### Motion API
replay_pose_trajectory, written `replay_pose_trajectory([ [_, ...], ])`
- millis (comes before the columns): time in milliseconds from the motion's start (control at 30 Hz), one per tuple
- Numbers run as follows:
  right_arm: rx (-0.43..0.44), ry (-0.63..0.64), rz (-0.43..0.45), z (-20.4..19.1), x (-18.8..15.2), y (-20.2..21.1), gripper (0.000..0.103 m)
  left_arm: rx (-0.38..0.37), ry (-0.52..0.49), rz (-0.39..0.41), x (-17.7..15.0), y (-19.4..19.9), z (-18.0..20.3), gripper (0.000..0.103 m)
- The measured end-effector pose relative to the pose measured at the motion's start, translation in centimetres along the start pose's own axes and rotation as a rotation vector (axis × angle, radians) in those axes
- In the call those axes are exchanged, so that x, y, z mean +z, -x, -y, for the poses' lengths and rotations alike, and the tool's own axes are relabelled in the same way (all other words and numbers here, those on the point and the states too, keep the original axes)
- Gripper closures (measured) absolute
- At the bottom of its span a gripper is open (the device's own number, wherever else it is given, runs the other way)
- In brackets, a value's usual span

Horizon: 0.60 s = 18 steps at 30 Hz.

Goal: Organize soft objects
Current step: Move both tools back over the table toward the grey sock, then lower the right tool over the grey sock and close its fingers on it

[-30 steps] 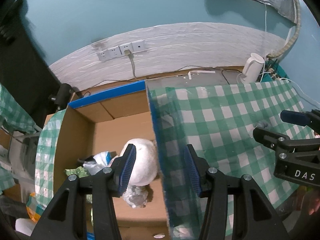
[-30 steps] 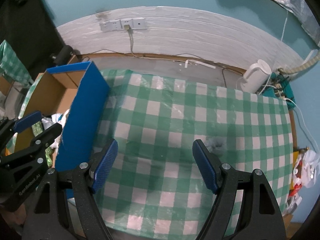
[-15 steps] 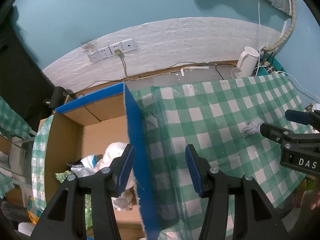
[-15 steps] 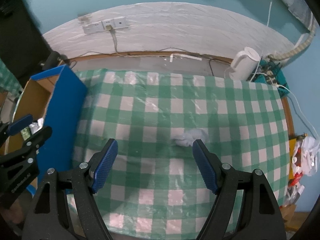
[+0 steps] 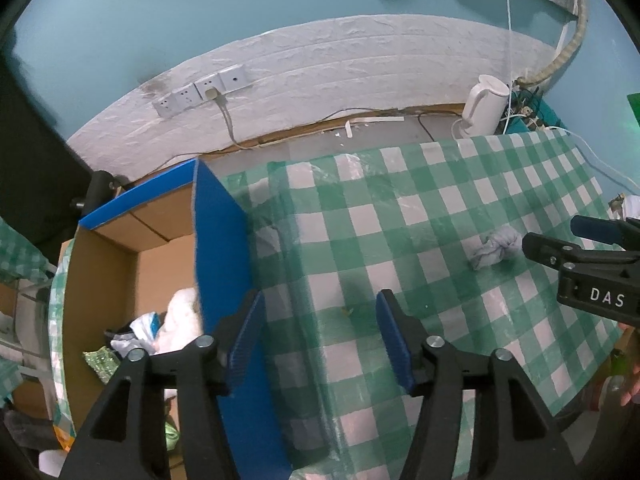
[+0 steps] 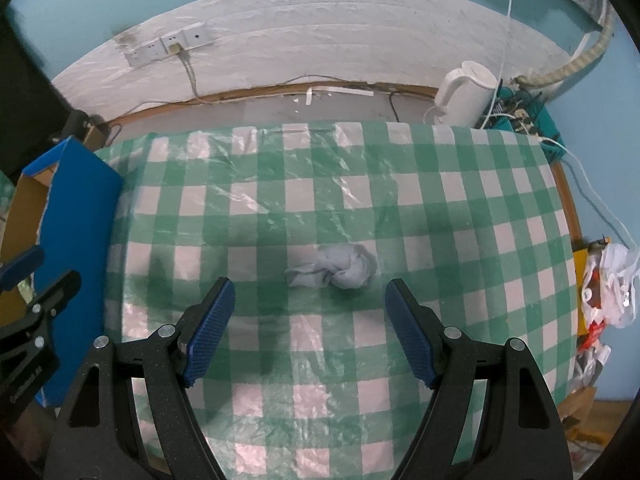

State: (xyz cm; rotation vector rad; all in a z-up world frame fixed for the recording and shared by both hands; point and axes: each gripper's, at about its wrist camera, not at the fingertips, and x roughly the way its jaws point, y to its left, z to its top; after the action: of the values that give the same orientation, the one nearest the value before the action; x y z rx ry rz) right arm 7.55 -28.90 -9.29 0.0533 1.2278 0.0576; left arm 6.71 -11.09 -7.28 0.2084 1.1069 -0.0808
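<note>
Right wrist: crumpled grey cloth (image 6: pixel 334 267) alone on checked table (image 6: pixel 460 216), just ahead of right gripper (image 6: pixel 310 330), released, empty.
Left gripper (image 5: pixel 318 338) has just been opening, empty, beside box (image 5: pixel 218 248). Risk: pads pinching tablecloth with the cloth.

We look down past our left claw (image 5: pixel 318 334), whose jaws have just been opening and now stand apart with nothing between them, over the checked tabletop (image 5: pixel 400 216). Its left pad sits just in front of the blue wall of the box (image 5: pixel 218 248), which stands against the tabletop's left edge. Inside the box lie a white bundle (image 5: pixel 180 320) and some wrappers (image 5: pixel 132 330). A crumpled grey cloth (image 5: pixel 494 248) rests on the tabletop, just beside the tip of our right claw (image 5: pixel 576 242). A white kettle (image 5: pixel 482 106) stands by the far wall.
</note>
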Motion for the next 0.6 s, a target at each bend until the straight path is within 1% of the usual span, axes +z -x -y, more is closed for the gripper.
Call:
replay_pose_trajectory([
  [67, -0.003, -0.008, -0.010, 0.4, 0.1, -0.7, 0.022, -0.003, -0.005, -0.003, 0.1, -0.4, 0.4, 0.042],
  [333, 0.004, -0.051, -0.049, 1.8, 0.7, -3.3, 0.022, -0.029, -0.010, -0.045, 0.4, -2.5, 1.9, 0.040],
  [500, 0.019, -0.086, -0.078, 2.5, 1.0, -5.1, 0.022, -0.051, 0.020, -0.074, 0.9, -4.1, 2.3, 0.038],
  [600, 0.020, -0.105, -0.095, 2.7, 1.1, -6.2, 0.022, -0.048, 0.034, -0.085, 1.3, -5.1, 2.7, 0.037],
])
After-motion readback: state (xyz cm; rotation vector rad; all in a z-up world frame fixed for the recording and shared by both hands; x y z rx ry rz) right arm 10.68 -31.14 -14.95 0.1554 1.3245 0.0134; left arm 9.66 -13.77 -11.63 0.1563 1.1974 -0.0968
